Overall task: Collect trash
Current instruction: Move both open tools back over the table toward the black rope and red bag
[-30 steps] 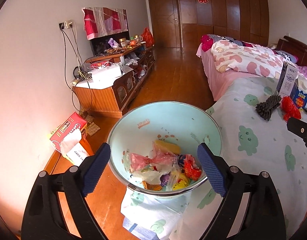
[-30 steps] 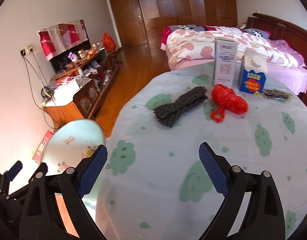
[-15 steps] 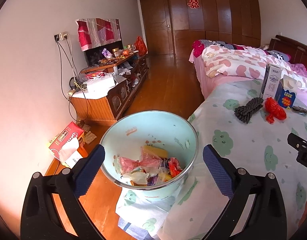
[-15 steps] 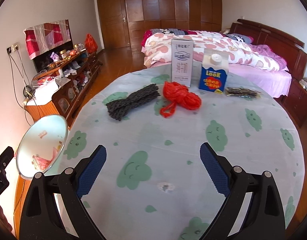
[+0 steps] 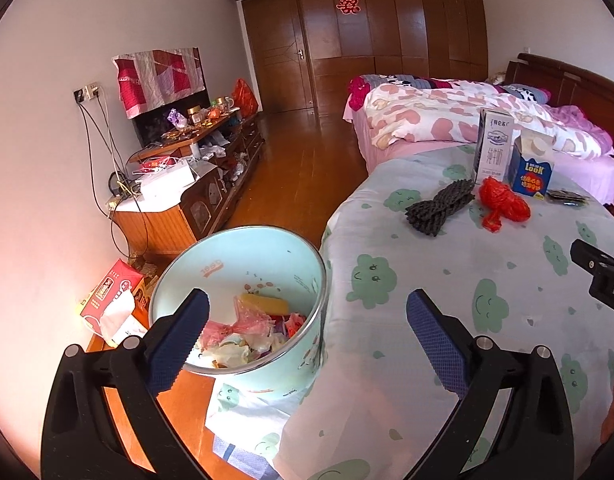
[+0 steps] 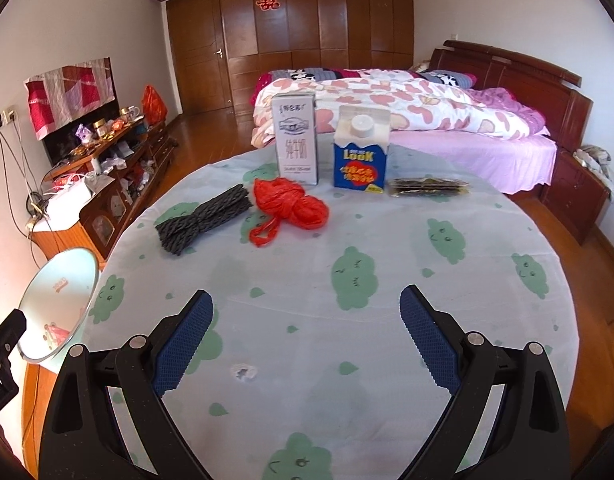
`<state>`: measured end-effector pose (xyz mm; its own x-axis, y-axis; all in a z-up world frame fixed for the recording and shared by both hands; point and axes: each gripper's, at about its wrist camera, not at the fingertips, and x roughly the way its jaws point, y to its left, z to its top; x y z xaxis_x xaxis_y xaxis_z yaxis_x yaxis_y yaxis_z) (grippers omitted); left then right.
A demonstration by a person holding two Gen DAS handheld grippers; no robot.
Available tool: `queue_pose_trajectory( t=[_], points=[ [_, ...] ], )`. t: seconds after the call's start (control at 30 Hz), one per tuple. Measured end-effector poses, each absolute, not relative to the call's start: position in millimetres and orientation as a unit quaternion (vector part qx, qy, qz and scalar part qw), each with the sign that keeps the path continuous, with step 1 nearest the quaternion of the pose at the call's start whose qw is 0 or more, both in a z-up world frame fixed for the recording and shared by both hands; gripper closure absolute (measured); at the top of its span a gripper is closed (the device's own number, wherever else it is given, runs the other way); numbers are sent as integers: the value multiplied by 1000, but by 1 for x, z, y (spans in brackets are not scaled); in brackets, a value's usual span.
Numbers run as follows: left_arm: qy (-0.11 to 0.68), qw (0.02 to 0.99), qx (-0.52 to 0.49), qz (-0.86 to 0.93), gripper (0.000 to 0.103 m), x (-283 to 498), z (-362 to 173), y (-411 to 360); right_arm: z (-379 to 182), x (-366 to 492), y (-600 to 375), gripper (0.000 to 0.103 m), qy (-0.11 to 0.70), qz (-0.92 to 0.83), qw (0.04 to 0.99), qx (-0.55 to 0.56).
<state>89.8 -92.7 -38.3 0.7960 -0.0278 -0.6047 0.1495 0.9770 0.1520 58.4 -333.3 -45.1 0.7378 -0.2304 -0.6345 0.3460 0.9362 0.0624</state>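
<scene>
A pale green bin (image 5: 267, 260) with wrappers and tissue inside stands on the floor at the table's left edge; it also shows in the right wrist view (image 6: 59, 300). On the round table lie a grey rope bundle (image 6: 205, 218), a red plastic bag (image 6: 289, 204), a tall white milk carton (image 6: 297, 146), a blue carton (image 6: 361, 160) and dark flat packets (image 6: 427, 188). My left gripper (image 5: 307, 332) is open and empty, over the bin and table edge. My right gripper (image 6: 307, 340) is open and empty above the table's near part.
The table (image 6: 387, 280) has a cloth with green cloud prints and a small hole (image 6: 243, 372). A bed (image 6: 407, 108) stands behind it. A cluttered wooden cabinet (image 5: 187, 184) lines the left wall. A red tissue box (image 5: 115, 300) lies on the floor.
Both grippers have pulled back and swung right. The bin has slid to the left in both views, and more of the table shows.
</scene>
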Motion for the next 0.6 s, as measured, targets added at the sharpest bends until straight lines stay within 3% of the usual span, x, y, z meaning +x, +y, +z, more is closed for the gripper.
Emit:
queue_pose_trajectory(
  t=[0.6],
  points=[
    [339,929,122,-80,6,125,-59,-148,-51,80,-373,10,336,-176,921,90]
  ],
)
